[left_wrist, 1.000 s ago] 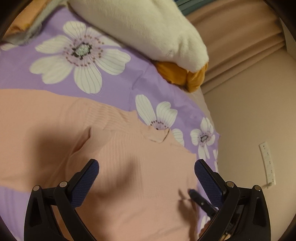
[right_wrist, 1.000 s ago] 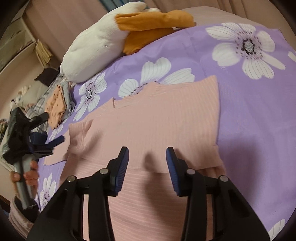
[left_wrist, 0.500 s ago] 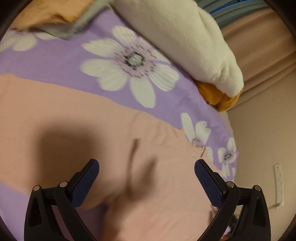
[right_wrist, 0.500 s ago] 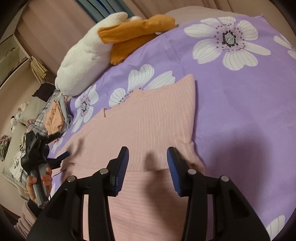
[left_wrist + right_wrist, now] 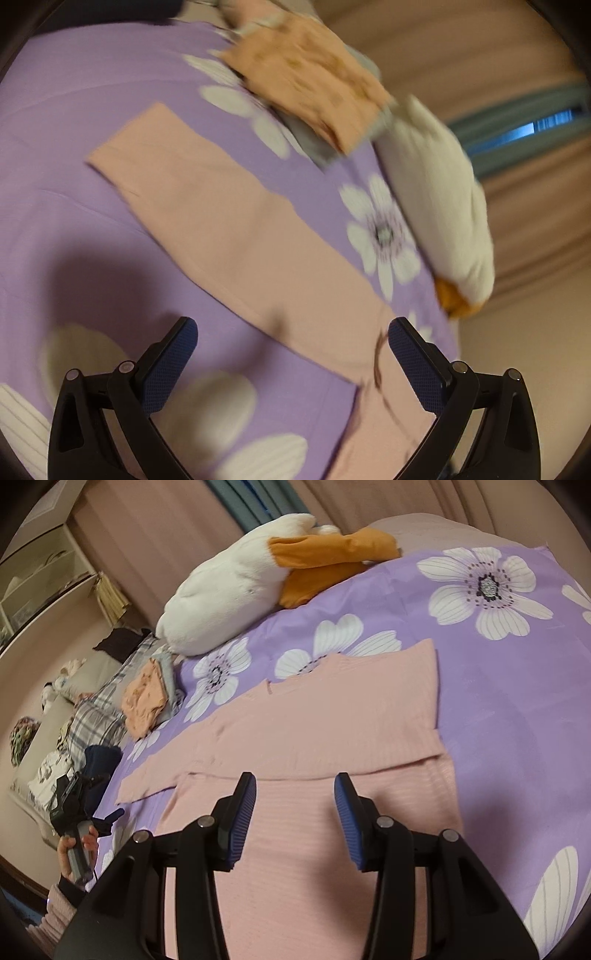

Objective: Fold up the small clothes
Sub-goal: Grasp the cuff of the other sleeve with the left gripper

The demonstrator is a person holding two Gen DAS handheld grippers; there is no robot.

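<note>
A pink ribbed sweater [image 5: 332,731] lies flat on the purple flowered bedspread [image 5: 517,701]. Its right sleeve is folded across the chest, and its left sleeve [image 5: 229,229] stretches out straight over the bedspread. My left gripper [image 5: 291,354] is open and empty, held above the sleeve near the shoulder; it also shows in the right wrist view [image 5: 92,808] at the left edge of the bed. My right gripper [image 5: 295,805] is open and empty above the sweater's lower body.
A white and orange plush toy [image 5: 258,579] lies at the head of the bed. A stack of folded clothes [image 5: 147,698] topped by an orange garment sits at the far left of the bed; it also shows in the left wrist view [image 5: 310,81]. Curtains hang behind.
My left gripper has swung left, away from the collar and out along the left sleeve. My right gripper has stayed over the sweater's body and its jaws have widened a little.
</note>
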